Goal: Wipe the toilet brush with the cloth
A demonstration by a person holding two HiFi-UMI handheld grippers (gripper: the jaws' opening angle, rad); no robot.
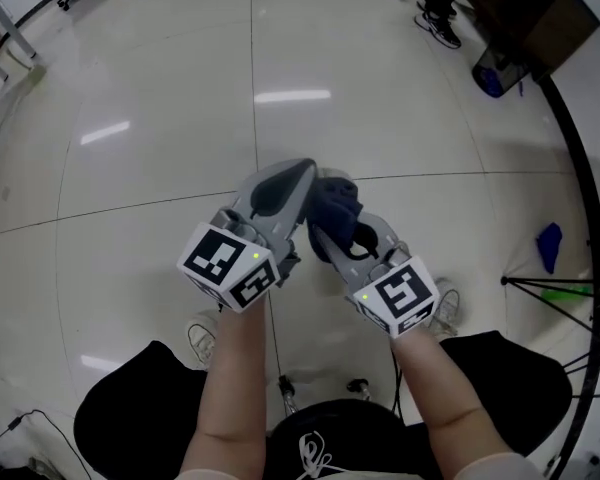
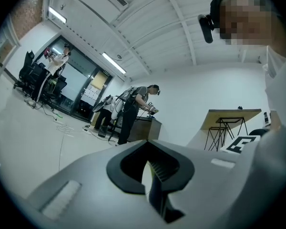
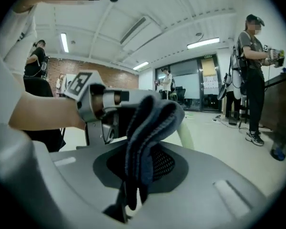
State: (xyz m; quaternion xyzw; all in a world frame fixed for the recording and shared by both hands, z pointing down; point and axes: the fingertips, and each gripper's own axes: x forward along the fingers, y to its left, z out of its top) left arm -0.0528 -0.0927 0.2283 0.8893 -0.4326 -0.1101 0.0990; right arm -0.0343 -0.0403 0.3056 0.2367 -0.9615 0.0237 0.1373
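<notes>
**Blue cloth (image 1: 336, 206) meets pale handle, tip to tip**

Your right gripper (image 3: 140, 171) has its jaws closed on the cloth. A folded wad stands up out of them, pinched low, so a thick pad is left free beyond the tips to rub with. Your left gripper (image 2: 149, 175) has its jaws drawn together on a thin pale strip, probably the shaft of the toilet brush (image 3: 186, 135). The same pale shaft shows in the right gripper view, coming out from behind the cloth.

You hold the 2 grippers up in front of you, well above the tiled floor (image 1: 380, 118), noses converging until they touch or nearly touch. That looks deliberate: 1 gripper steadies the brush while the other presses the cloth onto it, and holding it in the air leaves the shaft reachable from every side. In the head view the cloth sits right at the meeting point, bunched over the right gripper's nose and against the left gripper's.

The brush is long and thin. In the right gripper view its long axis slants from the cloth down and to the right, then passes behind that gripper's body. It appears to run across the left jaws, not along them. Only this short stretch of shaft shows and no view shows bristles, so you cannot tell which way the brush head points. In the head view, grippers and cloth hide the brush altogether.
</notes>
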